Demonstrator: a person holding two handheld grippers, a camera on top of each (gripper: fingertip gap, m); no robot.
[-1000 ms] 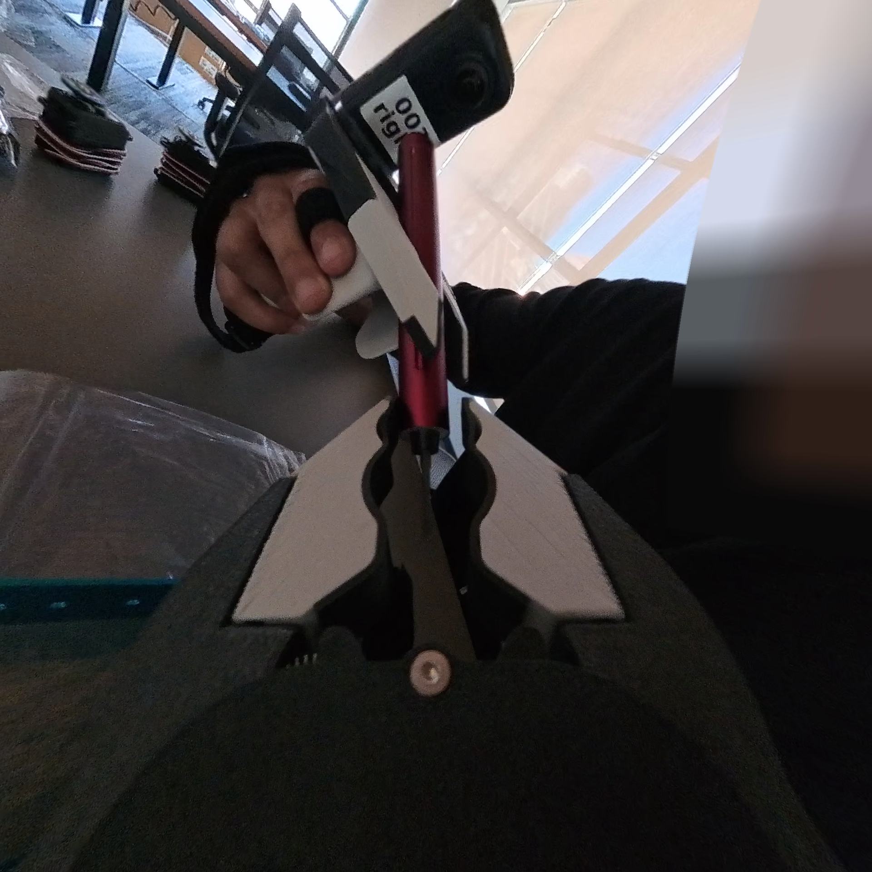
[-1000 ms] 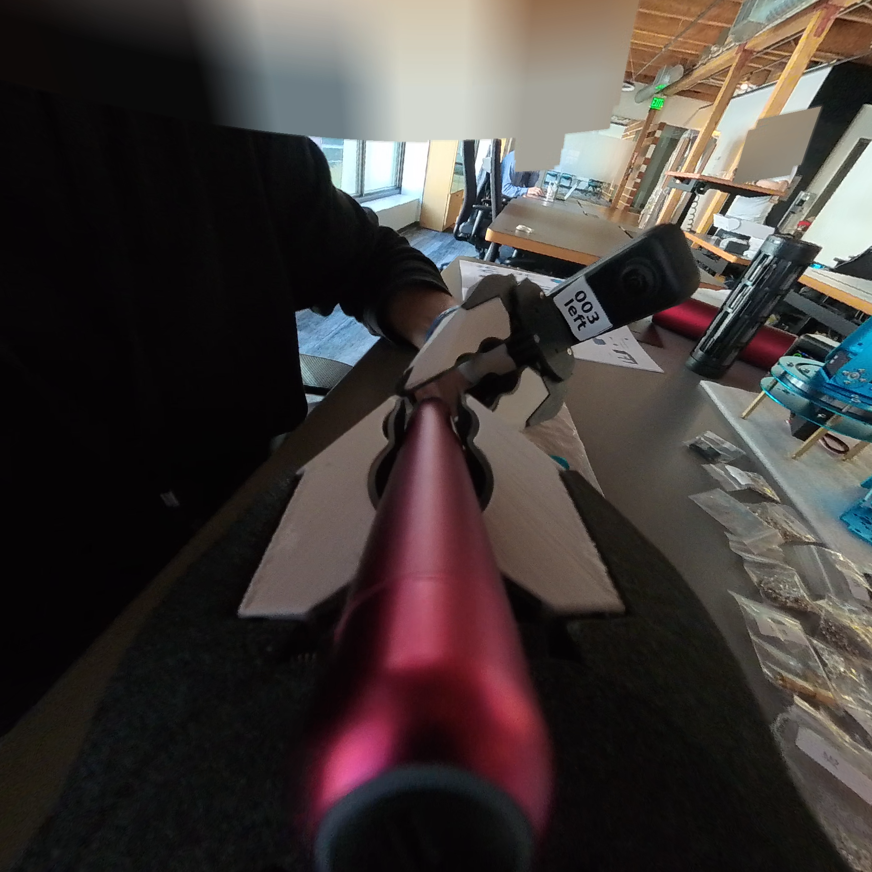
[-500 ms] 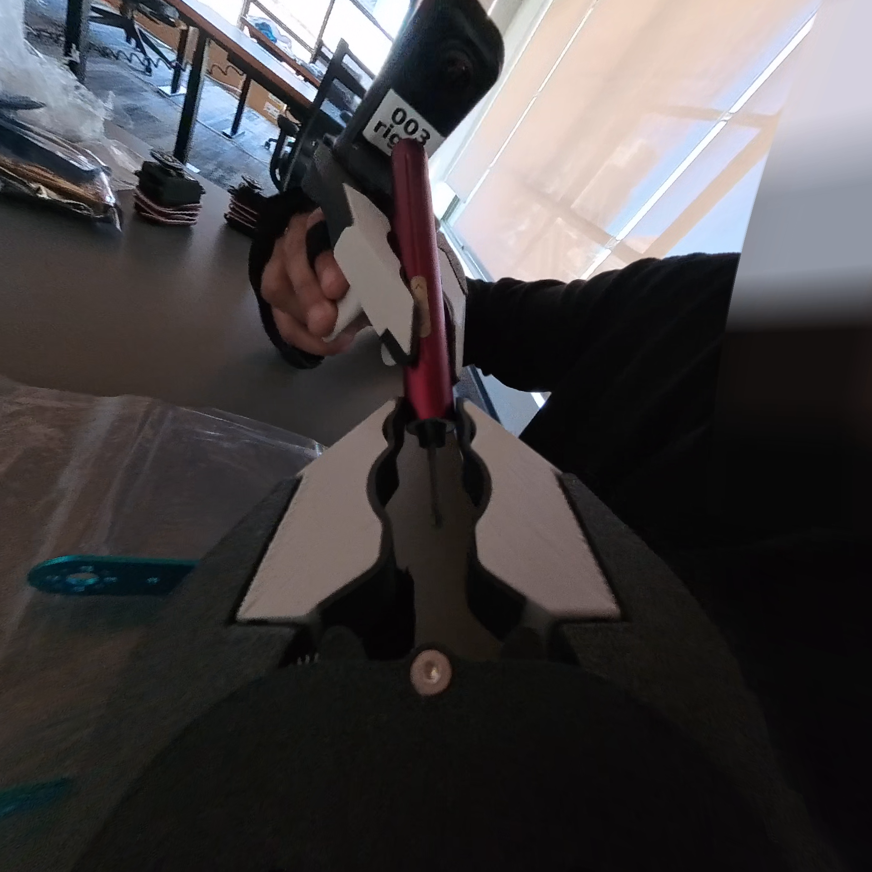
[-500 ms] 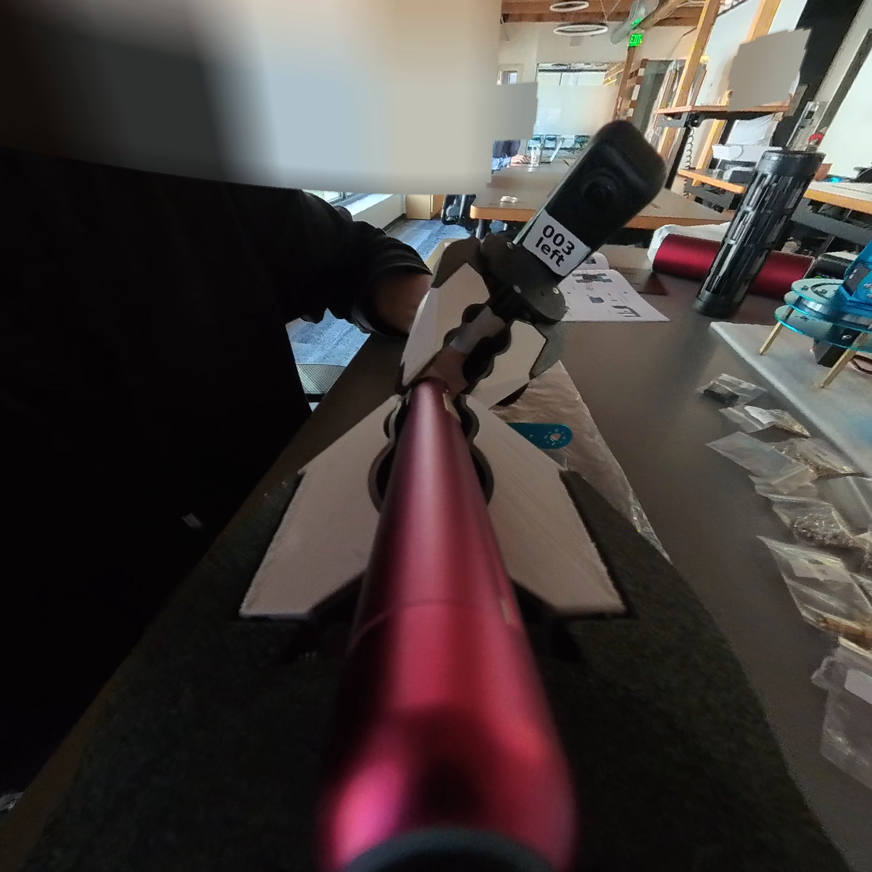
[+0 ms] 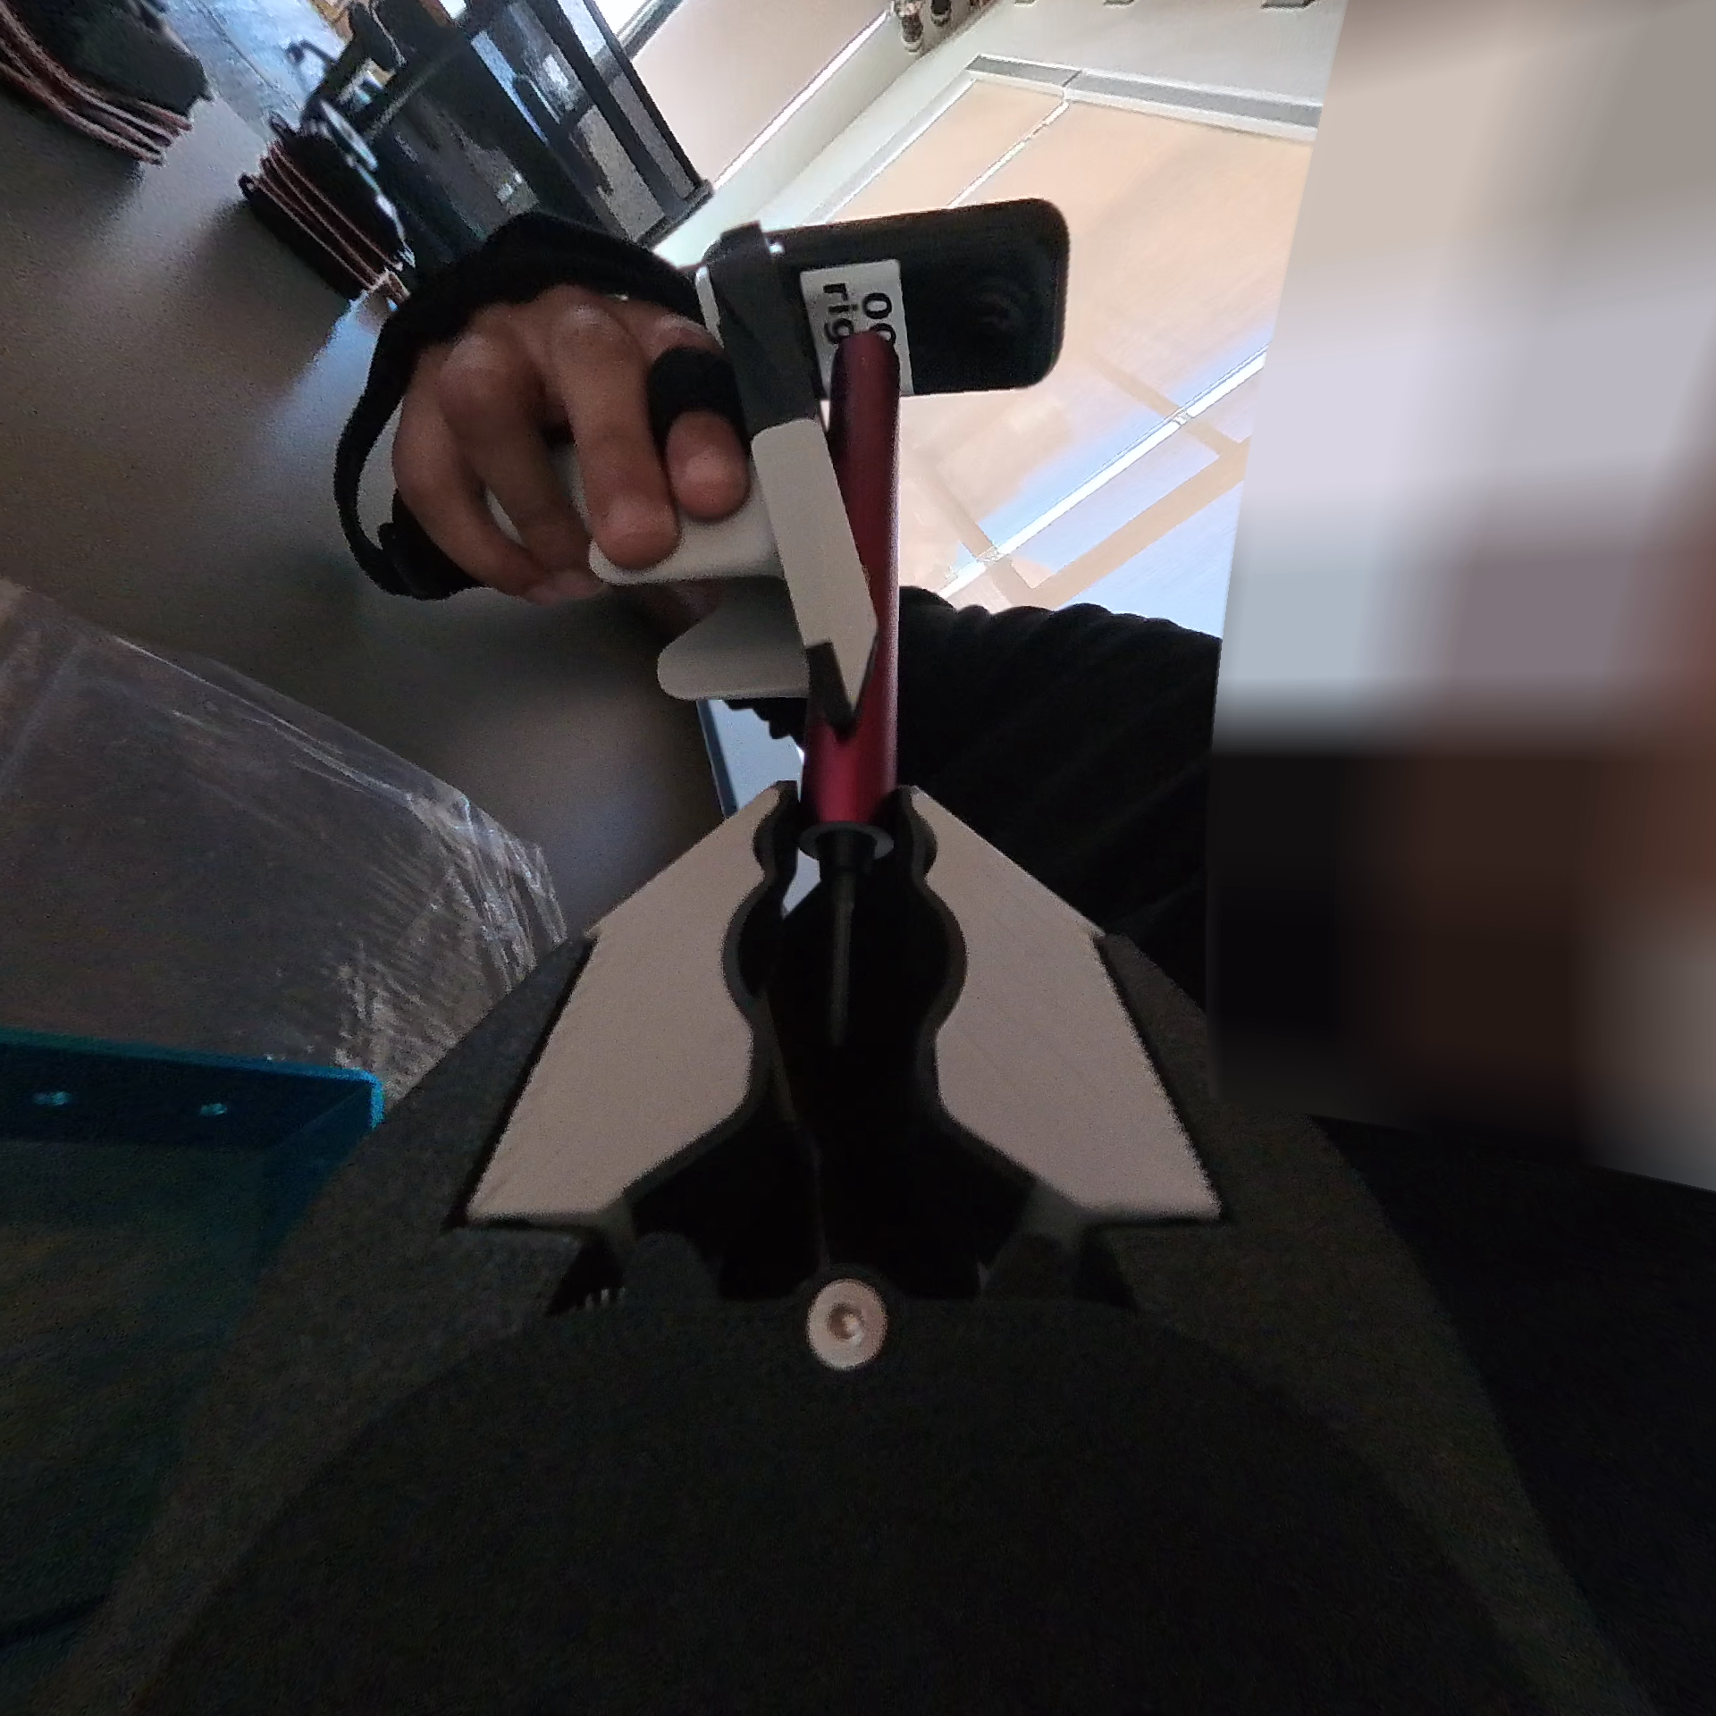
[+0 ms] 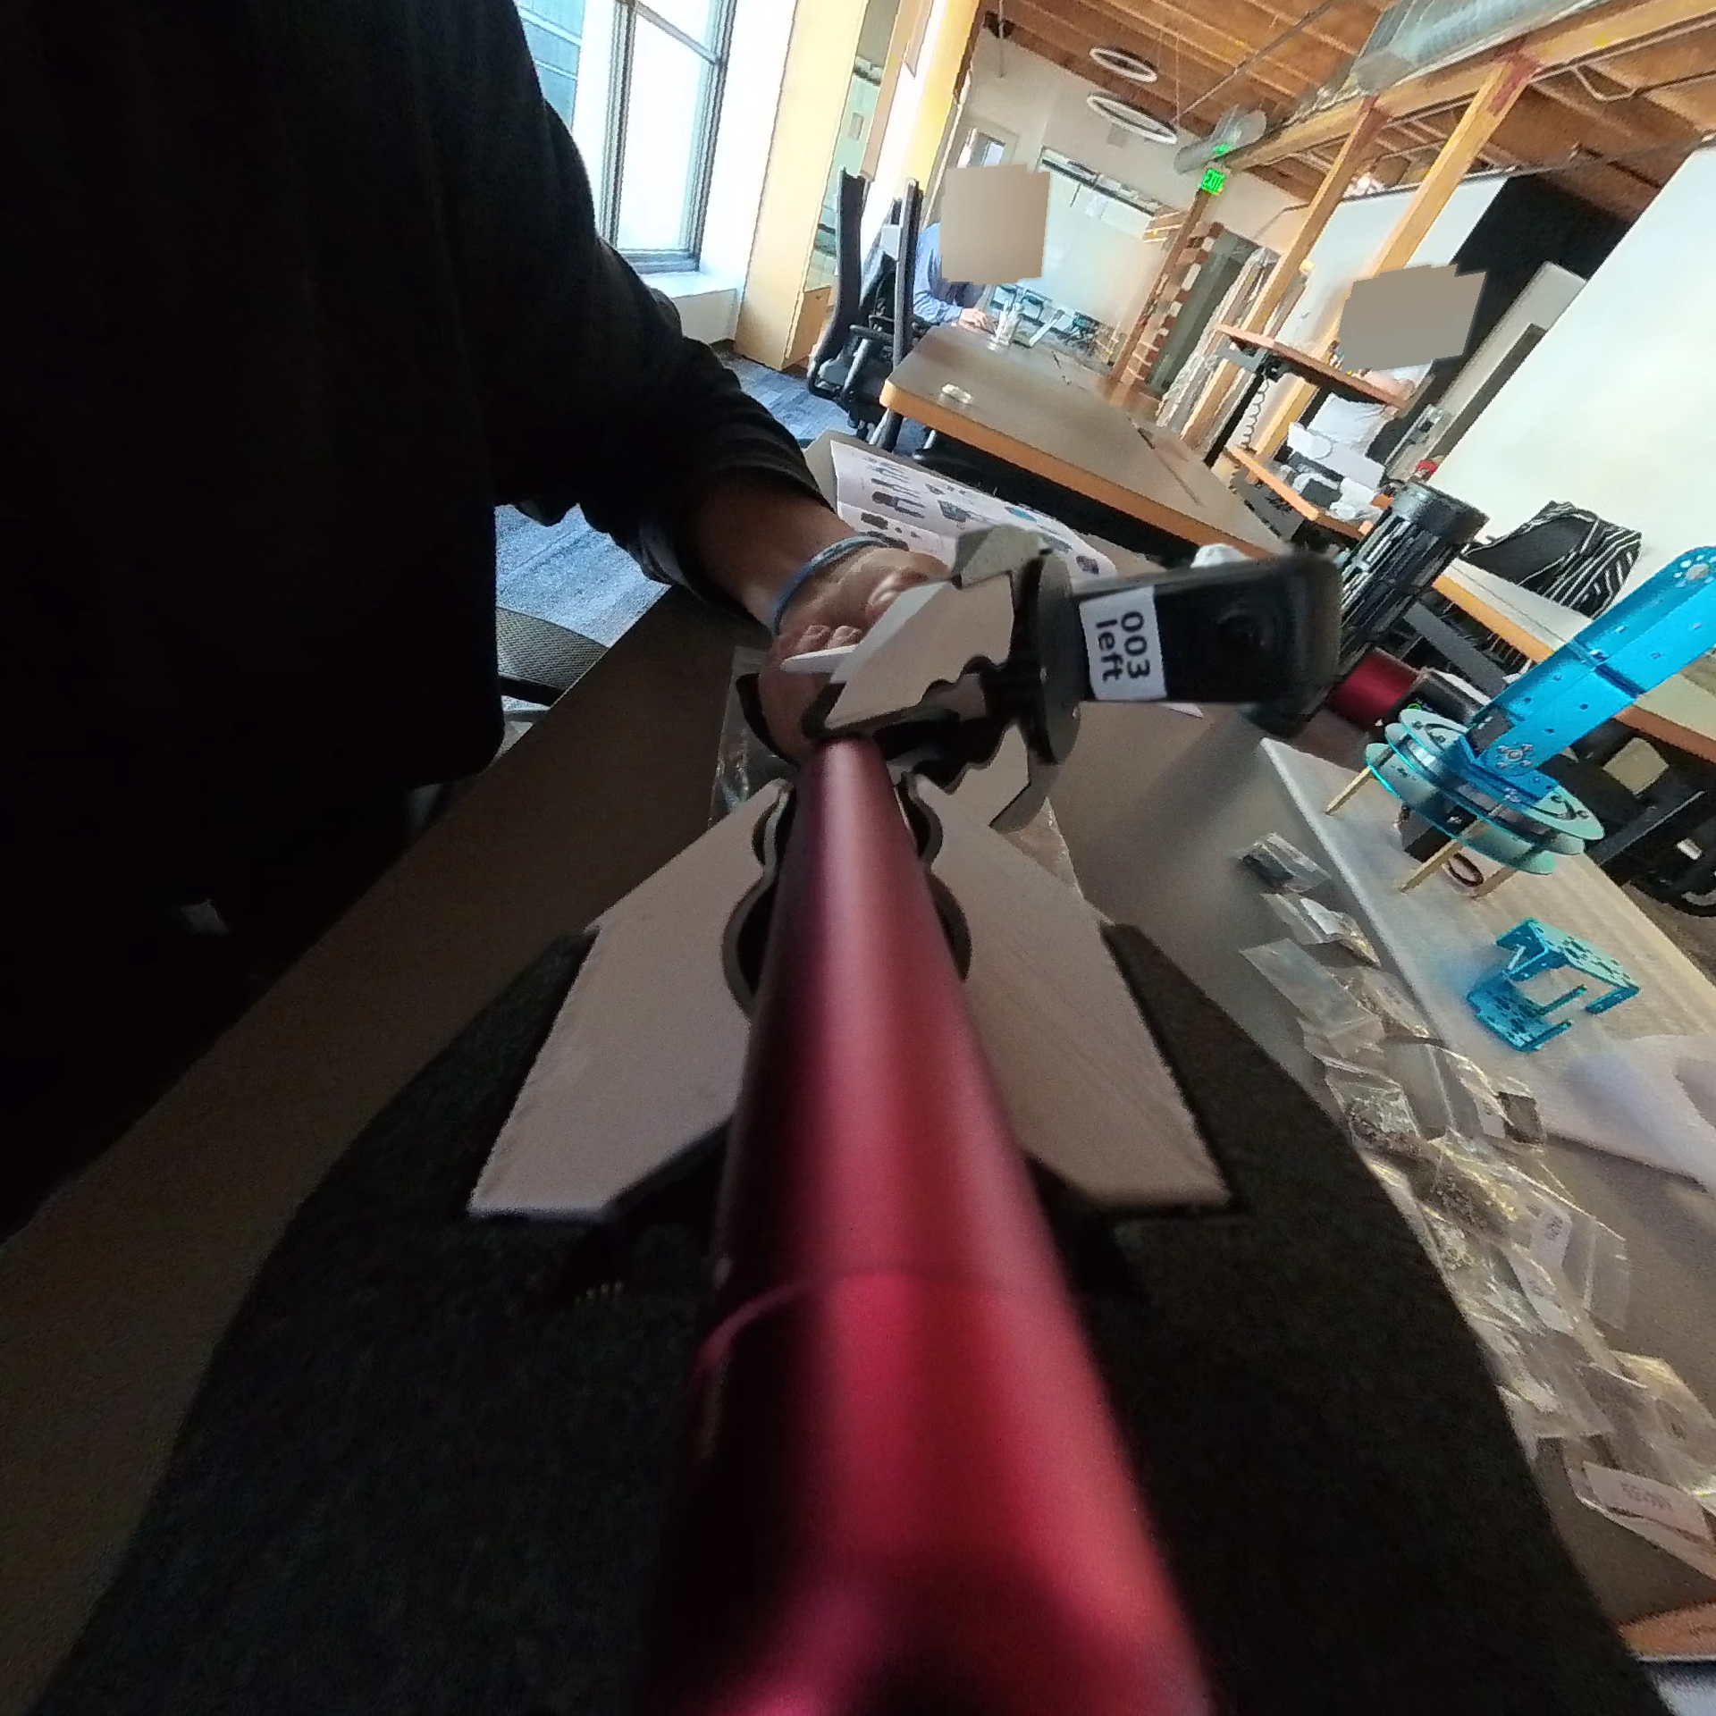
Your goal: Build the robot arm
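A red screwdriver with a black collar and thin dark bit runs between the two grippers. My right gripper is shut on its handle, which fills the middle of the right wrist view. My left gripper is closed around the handle's front end, and the bit points back into the hollow between its jaws. The right gripper, held in a hand, shows in the left wrist view. The left gripper shows in the right wrist view, turned on its side.
A clear plastic bag and a blue metal part lie left of my left gripper. On the table's right are a blue robot arm base, a small blue bracket, bags of small parts and a printed sheet. A person in black stands close. My two grippers' fingertips are within a few centimetres of each other.
Both grippers have rolled around the screwdriver's axis while staying on it; each gripper's camera now lies sideways in the other's view. The table shifted in both views.
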